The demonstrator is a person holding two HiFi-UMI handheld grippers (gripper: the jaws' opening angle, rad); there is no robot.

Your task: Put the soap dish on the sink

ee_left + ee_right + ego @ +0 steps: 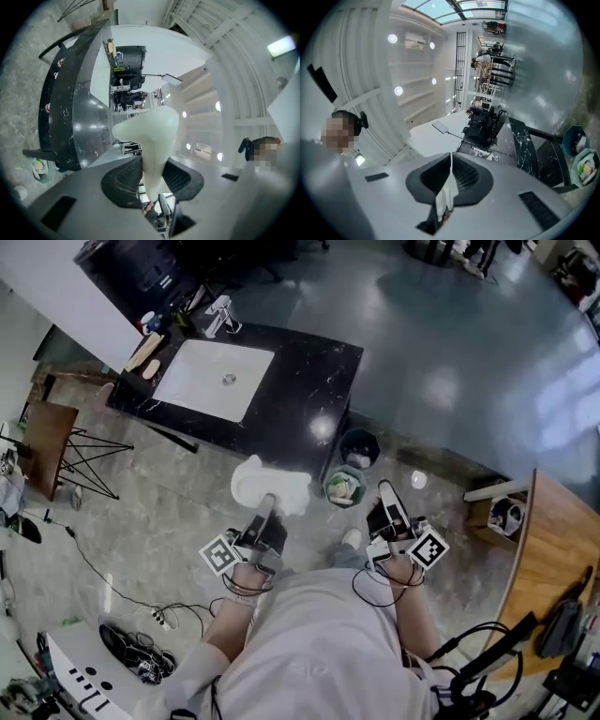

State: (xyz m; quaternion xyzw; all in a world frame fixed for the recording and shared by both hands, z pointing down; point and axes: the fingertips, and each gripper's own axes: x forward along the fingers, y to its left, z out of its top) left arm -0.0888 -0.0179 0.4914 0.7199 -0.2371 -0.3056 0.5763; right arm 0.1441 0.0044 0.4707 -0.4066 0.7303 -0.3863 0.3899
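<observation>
The soap dish [269, 486] is a pale white, curved piece held out over the floor in front of me, with my left gripper [263, 514] shut on its near edge. In the left gripper view the soap dish [151, 136] rises from between the dark pads [123, 180] and hides much of the room. The white sink [202, 381] is set in a black marble counter [309, 371] some way ahead, with a faucet [221, 317] behind it. My right gripper [387, 497] is level with the left. Its pads [465, 173] meet with nothing between them.
A dark round bin [360, 448] and a smaller bin with rubbish [344, 487] stand on the floor by the counter's near right corner. A wooden table [553, 549] lies to my right. A brown chair [47, 442] stands at the left. Cables [141, 610] trail on the floor.
</observation>
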